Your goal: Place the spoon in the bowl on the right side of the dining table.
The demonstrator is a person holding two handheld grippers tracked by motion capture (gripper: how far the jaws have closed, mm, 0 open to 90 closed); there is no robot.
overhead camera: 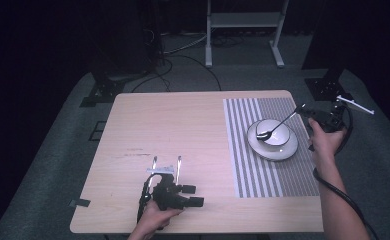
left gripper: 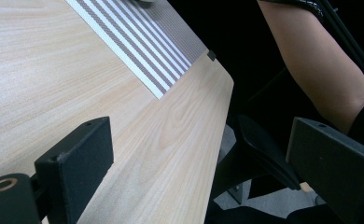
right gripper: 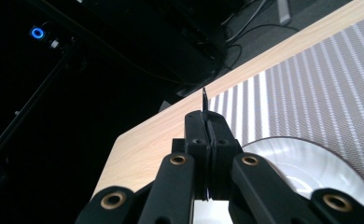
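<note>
The spoon (overhead camera: 278, 126) is the work item. It lies slanted, its rounded end down in the bowl (overhead camera: 275, 131) and its thin handle rising up and to the right, where my right gripper (overhead camera: 303, 110) has it clamped. In the right gripper view the two black jaws stand pressed together with a thin dark sliver of metal (right gripper: 204, 99) poking out beyond their tips; I take that to be the end of the handle, seen edge-on. I judge the grip far out on the handle to be deliberate: it keeps the jaws clear of the bowl rim and lets the spoon tip pivot inside.

The bowl is white, shallow and glossy, and it sits on a wider white plate (overhead camera: 288, 149). Both rest on a woven placemat (overhead camera: 263, 175), striped pale and grey on its left part and plain grey on its right, which probably keeps the crockery from sliding on the smooth, light wood-grain table (overhead camera: 173, 125).

My left gripper (overhead camera: 166, 162) rests on the near part of the table, well apart from the plate. Its jaws stand wide apart, with nothing between them. I read it as parked, clear of the working side.
</note>
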